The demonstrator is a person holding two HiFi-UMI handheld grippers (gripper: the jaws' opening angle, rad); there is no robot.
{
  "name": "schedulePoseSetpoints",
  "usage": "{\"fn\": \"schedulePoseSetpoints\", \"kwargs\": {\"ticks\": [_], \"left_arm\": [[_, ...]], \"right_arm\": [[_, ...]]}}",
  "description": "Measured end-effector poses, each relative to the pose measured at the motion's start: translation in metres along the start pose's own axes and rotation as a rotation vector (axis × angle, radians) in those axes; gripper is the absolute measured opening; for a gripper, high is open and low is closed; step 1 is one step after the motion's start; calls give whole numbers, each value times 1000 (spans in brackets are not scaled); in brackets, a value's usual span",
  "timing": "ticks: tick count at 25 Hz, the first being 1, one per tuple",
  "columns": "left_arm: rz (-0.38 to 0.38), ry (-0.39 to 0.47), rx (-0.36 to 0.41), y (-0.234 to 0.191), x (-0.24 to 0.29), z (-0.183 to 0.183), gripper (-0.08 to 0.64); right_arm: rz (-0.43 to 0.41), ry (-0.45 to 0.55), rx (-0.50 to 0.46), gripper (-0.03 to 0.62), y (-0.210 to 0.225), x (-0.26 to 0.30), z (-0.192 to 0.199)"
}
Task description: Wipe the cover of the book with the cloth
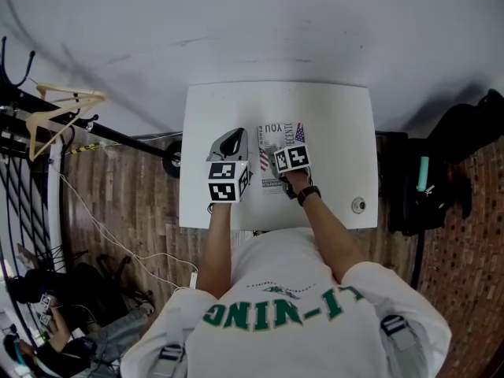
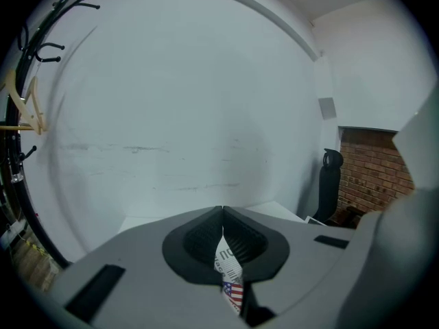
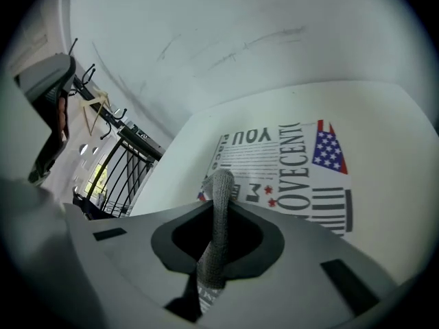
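A book (image 1: 282,136) with a white cover, black lettering and flag prints lies flat on the white table (image 1: 339,116). My right gripper (image 1: 288,161) is over its near half, shut on a grey knitted cloth (image 3: 218,225). The cloth's end rests on the book (image 3: 302,177) near its left edge. My left gripper (image 1: 234,142) sits just left of the book, above the table, with its jaws together. In the left gripper view the tips (image 2: 221,214) meet, and a sliver of the book (image 2: 230,269) shows through the gap below them.
A small round object (image 1: 358,205) sits near the table's front right corner. A black rack with wooden hangers (image 1: 55,116) stands to the left. Dark bags (image 1: 441,179) lie on the floor to the right. A white wall (image 2: 171,115) rises behind the table.
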State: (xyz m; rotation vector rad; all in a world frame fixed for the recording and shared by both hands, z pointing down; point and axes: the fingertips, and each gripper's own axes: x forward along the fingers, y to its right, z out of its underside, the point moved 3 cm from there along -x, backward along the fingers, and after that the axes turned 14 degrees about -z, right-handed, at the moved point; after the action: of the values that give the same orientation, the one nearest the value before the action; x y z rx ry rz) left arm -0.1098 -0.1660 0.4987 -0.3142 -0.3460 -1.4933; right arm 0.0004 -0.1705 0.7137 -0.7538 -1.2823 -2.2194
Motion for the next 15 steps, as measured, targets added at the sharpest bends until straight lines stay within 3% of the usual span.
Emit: {"fn": "schedulePoseSetpoints", "kwargs": {"ticks": [9,15], "left_arm": [[82,4,28,39,12,-3,14],[88,-1,27,42,12,0,14]], "right_arm": [[113,138,178,46,73,-74,4],[160,167,217,48,90,-90,8]]}}
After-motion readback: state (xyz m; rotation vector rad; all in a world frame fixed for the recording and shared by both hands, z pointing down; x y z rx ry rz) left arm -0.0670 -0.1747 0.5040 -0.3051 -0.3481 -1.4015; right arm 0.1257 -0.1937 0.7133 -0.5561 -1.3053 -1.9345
